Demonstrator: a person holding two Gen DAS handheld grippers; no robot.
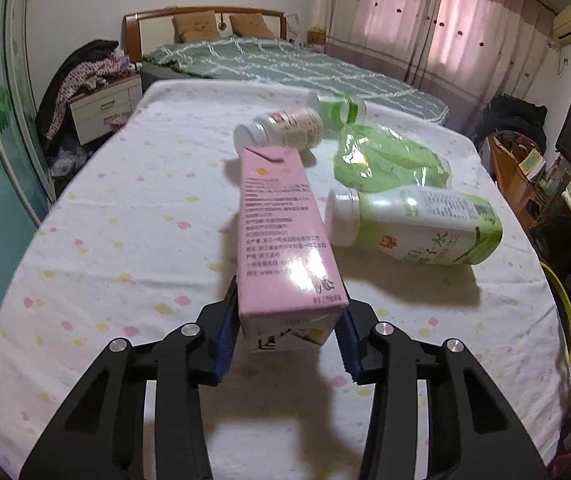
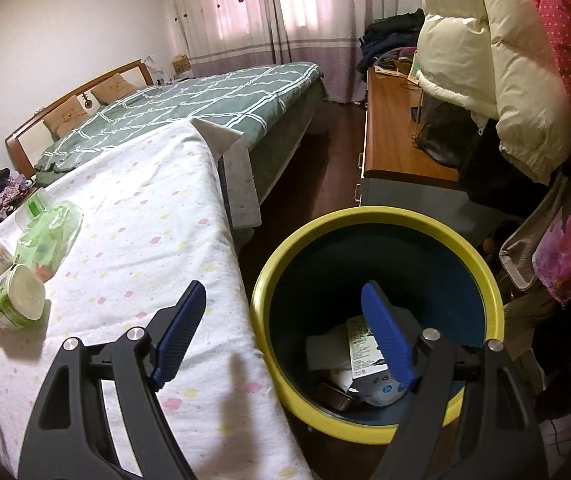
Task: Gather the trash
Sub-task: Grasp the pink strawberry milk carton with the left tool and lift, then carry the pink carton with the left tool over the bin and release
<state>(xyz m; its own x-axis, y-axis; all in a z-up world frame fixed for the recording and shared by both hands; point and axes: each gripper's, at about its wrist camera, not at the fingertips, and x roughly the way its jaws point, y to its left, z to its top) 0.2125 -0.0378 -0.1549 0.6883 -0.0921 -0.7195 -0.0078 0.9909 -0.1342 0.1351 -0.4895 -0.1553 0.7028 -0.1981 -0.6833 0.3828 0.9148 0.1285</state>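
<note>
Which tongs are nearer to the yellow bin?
Right. The right tongs hang open straddling the yellow bin's near rim, one finger over its inside. The left tongs are over the table, shut on the pink carton, with the bin only at that view's right edge.

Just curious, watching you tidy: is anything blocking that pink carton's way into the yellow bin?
Nothing visible does. The left tool grips the pink carton above the table; the yellow bin stands open-topped beside its edge, with only the open right tool hovering nearby.
</note>
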